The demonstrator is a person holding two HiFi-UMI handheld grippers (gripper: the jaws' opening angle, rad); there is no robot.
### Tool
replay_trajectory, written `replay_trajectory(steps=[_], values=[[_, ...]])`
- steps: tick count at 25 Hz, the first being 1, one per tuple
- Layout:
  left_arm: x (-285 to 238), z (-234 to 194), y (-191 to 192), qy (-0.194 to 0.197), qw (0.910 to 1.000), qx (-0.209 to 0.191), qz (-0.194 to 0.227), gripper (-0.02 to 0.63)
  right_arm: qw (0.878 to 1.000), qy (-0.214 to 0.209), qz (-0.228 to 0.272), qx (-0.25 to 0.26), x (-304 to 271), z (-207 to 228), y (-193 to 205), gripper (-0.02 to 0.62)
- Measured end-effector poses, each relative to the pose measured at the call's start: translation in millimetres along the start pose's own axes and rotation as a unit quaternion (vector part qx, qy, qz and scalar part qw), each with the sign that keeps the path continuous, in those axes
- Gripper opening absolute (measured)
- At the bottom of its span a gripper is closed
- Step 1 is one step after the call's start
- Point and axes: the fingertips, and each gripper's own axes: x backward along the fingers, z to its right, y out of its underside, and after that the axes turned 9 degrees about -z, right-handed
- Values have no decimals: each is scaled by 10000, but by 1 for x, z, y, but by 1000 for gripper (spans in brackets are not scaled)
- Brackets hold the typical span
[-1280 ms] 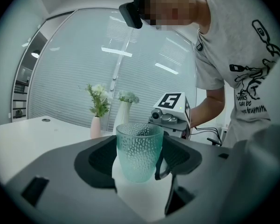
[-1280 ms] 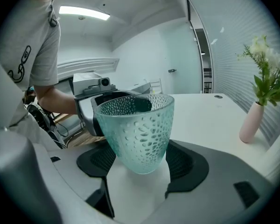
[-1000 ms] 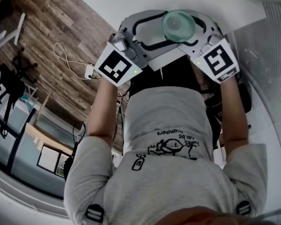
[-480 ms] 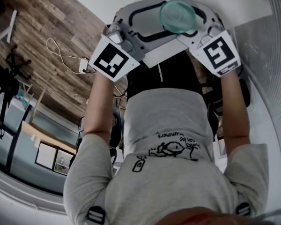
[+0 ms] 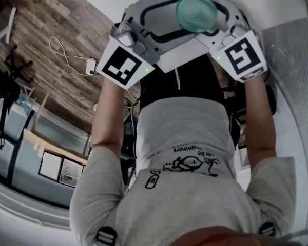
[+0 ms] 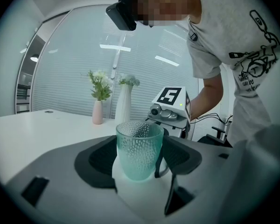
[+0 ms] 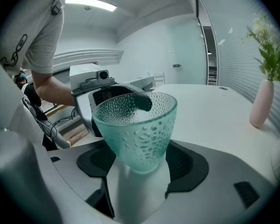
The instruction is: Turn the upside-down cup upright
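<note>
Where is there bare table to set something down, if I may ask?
The white table lies bare between the cup and the pink vase. It is crowded at the cup, flanked by the left gripper and right gripper.

Pink vase (image 6: 97, 113) and taller white vase (image 6: 122, 108), both with flowers, upright on white table (image 6: 32, 127).

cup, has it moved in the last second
Cannot tell: the cup sits higher in frame, but the white box on the floor rose about as much, so probably the camera moved.
</note>
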Motion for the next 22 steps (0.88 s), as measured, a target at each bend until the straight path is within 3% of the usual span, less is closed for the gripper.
replay_trajectory(steps=[16,22], values=[[2,-2,6,-105,9996,-238,99,307,9994,210,173,206,-7,2,-2,348],[0,-5,13,-168,9998,-45,-36,312,9997,84,250,10,-9,4,-3,350]])
